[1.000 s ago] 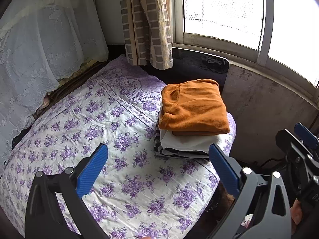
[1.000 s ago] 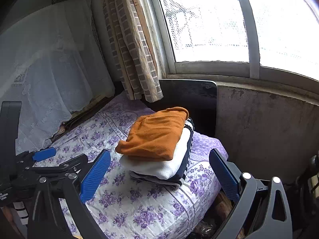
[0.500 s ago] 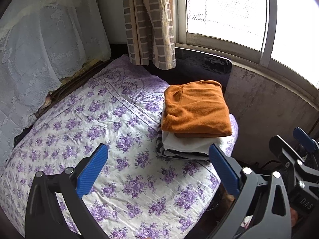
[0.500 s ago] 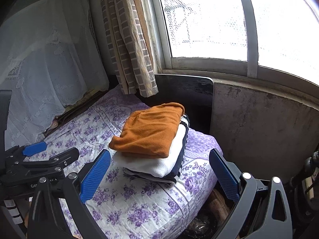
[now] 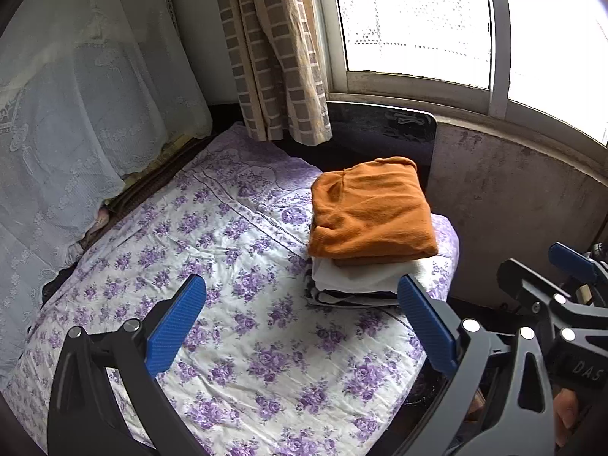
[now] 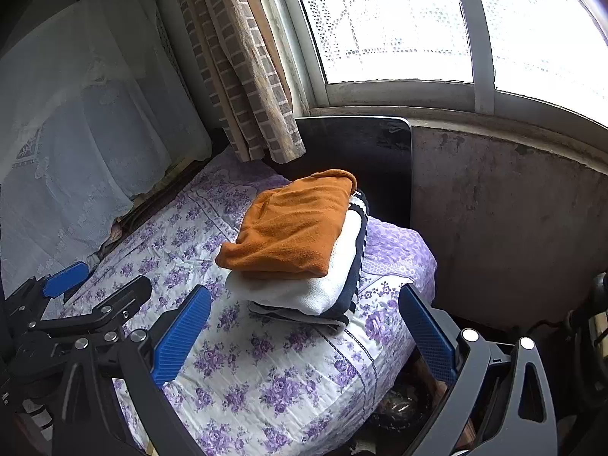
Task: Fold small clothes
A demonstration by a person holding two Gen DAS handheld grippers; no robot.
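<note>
On the bed point(image 5: 235, 296), at its far right corner under the window point(image 5: 418, 22), sits a stack of folded clothes point(image 5: 364, 250): an orange top point(image 5: 370, 212) uppermost, a white piece point(image 6: 323, 285) under it, and dark striped cloth point(image 5: 342, 296) at the bottom. Behind the stack stands a dark board point(image 6: 364, 152), with a checked curtain point(image 5: 273, 49) hanging to its left. Lace cloth point(image 5: 76, 121) covers the left side. The left gripper point(image 5: 300, 326) hovers above the flowered sheet with jaws spread wide, holding nothing. The right gripper point(image 6: 304, 334) hangs near the stack, likewise spread and empty. Neither touches the clothes.
</note>
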